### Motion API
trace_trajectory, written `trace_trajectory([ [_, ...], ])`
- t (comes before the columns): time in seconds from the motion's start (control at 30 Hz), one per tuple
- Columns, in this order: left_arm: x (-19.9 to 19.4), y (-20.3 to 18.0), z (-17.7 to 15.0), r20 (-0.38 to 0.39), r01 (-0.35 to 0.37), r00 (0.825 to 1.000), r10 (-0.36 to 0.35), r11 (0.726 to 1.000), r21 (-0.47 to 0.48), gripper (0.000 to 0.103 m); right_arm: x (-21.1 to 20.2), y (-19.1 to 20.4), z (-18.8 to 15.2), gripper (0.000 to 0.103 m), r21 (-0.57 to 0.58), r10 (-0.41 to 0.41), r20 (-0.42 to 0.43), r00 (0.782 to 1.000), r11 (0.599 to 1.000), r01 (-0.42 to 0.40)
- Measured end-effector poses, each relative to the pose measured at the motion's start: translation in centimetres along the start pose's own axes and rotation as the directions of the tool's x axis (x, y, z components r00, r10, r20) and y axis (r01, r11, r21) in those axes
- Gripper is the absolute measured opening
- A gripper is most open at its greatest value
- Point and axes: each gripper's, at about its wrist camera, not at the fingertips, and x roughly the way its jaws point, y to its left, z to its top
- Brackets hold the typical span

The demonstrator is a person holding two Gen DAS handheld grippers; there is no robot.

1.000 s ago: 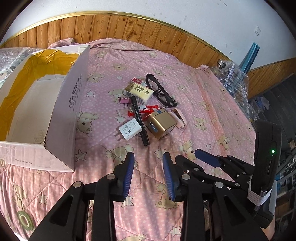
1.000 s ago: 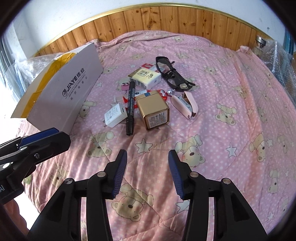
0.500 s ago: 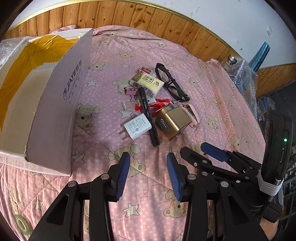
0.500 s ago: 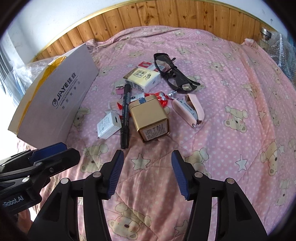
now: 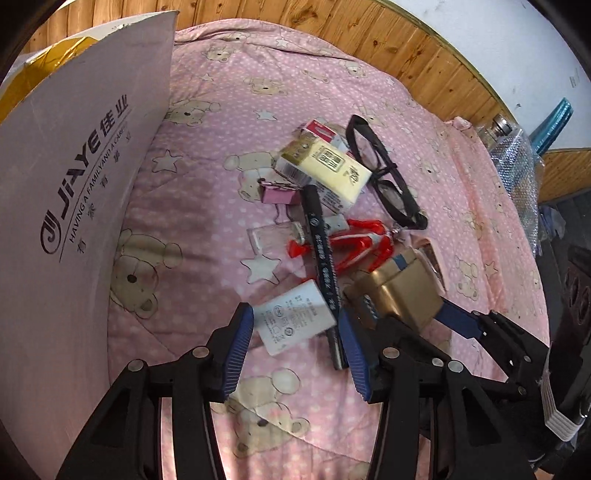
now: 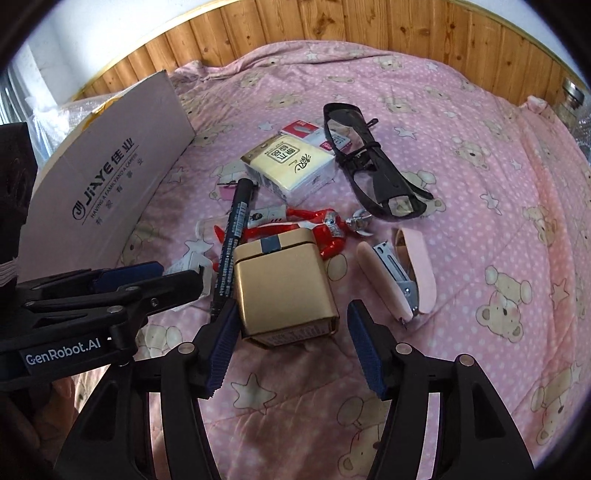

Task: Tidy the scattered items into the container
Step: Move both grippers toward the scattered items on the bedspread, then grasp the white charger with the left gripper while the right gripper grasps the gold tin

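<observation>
A heap of small items lies on the pink bear-print quilt (image 5: 207, 229). My left gripper (image 5: 295, 343) is open, its blue pads on either side of the white charger (image 5: 295, 317). Beside the charger lies a black marker (image 5: 323, 258). My right gripper (image 6: 291, 347) is open around the near end of the gold tin (image 6: 284, 284). Beyond lie a red toy figure (image 6: 317, 225), a tissue pack (image 6: 291, 166), black glasses (image 6: 369, 162) and a pink stapler (image 6: 402, 277). The cardboard box (image 5: 70, 177) stands at the left; its inside is hidden.
A pink binder clip (image 5: 279, 194) and a small clear bottle (image 5: 273, 238) lie left of the marker. A red-and-white card pack (image 6: 314, 134) sits behind the tissues. Wooden panelling (image 6: 332, 22) borders the bed. A bubble-wrapped bottle (image 5: 513, 155) stands at the far right.
Both grippers have moved forward and down into the heap. The left one now straddles the white charger, the right one straddles the gold tin. The box wall looms closer on the left.
</observation>
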Motion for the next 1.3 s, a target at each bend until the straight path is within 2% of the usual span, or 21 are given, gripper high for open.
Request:
trace_trajectory([
  [0.03, 0.4, 0.5, 0.1, -0.011, 0.012, 1.000, -0.013, 1.000, -0.010, 0.054, 0.1, -0.1, 0.0, 0.056, 0.001, 0.013, -0.002, 1.000, 1.000, -0.013],
  [0.07, 0.6, 0.8, 0.1, -0.016, 0.029, 0.999, -0.030, 0.999, -0.026, 0.054, 0.2, -0.2, 0.1, 0.056, 0.009, 0.026, -0.001, 1.000, 1.000, -0.026],
  [0.47, 0.5, 0.2, 0.1, -0.008, 0.025, 1.000, -0.025, 1.000, 0.005, 0.052, -1.3, -1.3, -0.9, 0.054, 0.089, 0.069, 0.009, 0.998, 0.994, -0.070],
  [0.83, -2.4, -0.5, -0.7, 0.043, 0.029, 0.999, -0.030, 0.999, 0.027, 0.052, -3.1, -0.8, -1.9, 0.054, 0.112, 0.106, 0.037, 0.994, 0.988, -0.110],
  [1.13, -1.8, -0.4, -2.0, 0.004, -0.018, 1.000, 0.017, 0.999, 0.027, 0.052, -3.0, -1.4, -3.6, 0.055, 0.139, 0.093, 0.004, 0.996, 0.986, -0.092],
  [1.23, -1.4, -0.4, -2.4, -0.023, -0.022, 0.999, 0.023, 0.999, 0.028, 0.052, -2.9, -1.6, -3.8, 0.061, 0.135, 0.083, -0.002, 0.997, 0.987, -0.082],
  [1.3, -1.5, -0.5, -2.6, -0.018, -0.024, 1.000, 0.025, 0.999, 0.042, 0.053, -2.9, -1.7, -3.8, 0.062, 0.130, 0.083, 0.002, 0.997, 0.988, -0.083],
])
